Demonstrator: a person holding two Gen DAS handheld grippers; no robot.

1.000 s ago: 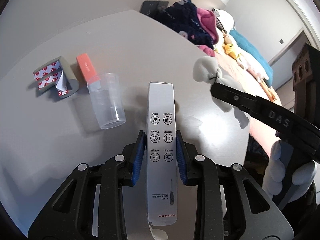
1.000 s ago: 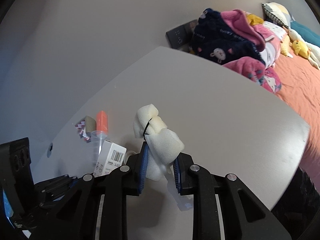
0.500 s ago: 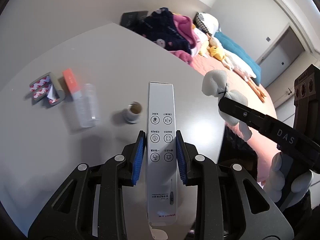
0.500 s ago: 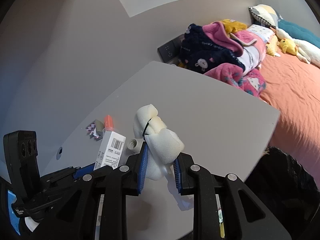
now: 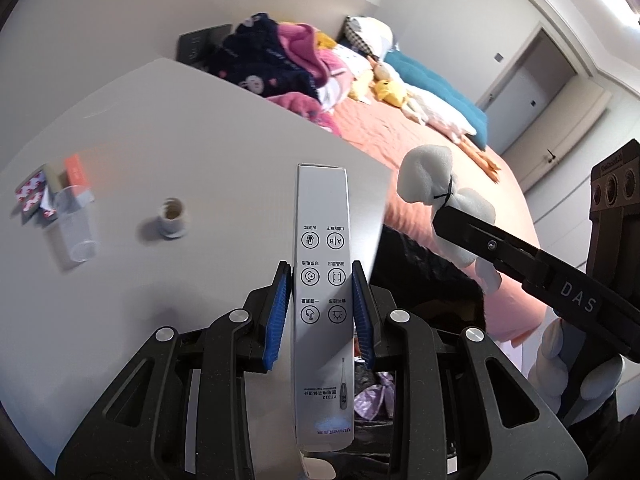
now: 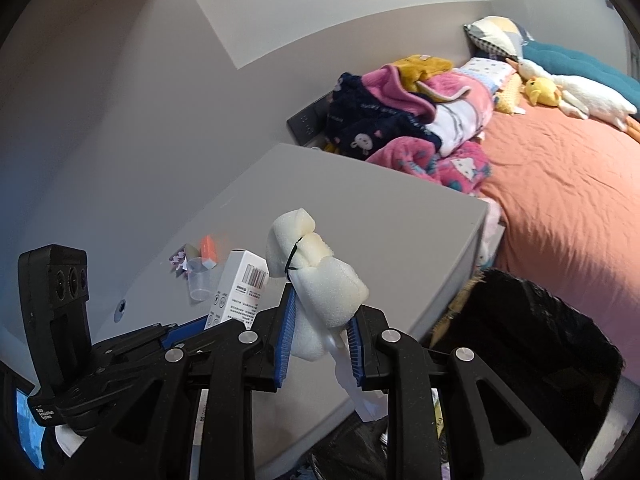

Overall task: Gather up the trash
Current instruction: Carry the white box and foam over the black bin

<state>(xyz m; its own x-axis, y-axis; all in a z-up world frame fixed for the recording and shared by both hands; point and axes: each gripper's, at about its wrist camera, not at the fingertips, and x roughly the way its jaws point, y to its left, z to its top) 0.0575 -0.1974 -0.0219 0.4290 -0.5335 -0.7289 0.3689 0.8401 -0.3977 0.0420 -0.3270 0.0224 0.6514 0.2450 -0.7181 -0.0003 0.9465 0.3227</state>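
Observation:
My left gripper (image 5: 322, 276) is shut on a long white thermometer box (image 5: 322, 248), held above the near right edge of the grey table (image 5: 208, 128). To its right, my right gripper (image 6: 320, 312) is shut on a white foam bundle (image 6: 316, 276) tied with a black band; that bundle (image 5: 436, 188) hangs over the gap beside the table. A black-lined trash bin (image 6: 516, 344) stands below, between table and bed, with crumpled waste showing (image 5: 372, 396) under the left gripper. On the table lie a clear plastic cup (image 5: 74, 228), a small white bottle cap (image 5: 173, 216), an orange-topped box (image 5: 76, 168) and red-patterned wrappers (image 5: 32, 196).
A bed with an orange sheet (image 6: 560, 184) runs along the right, piled with pink and navy clothes (image 6: 404, 120), plush toys and teal pillows. A dark wall socket panel (image 5: 200, 46) sits behind the table's far corner. A gloved hand (image 5: 568, 364) holds the right gripper.
Both grippers have risen and drawn back to the right, off the table toward its edge, each keeping its load. The bottle cap has come into view and the trash bin now shows below.

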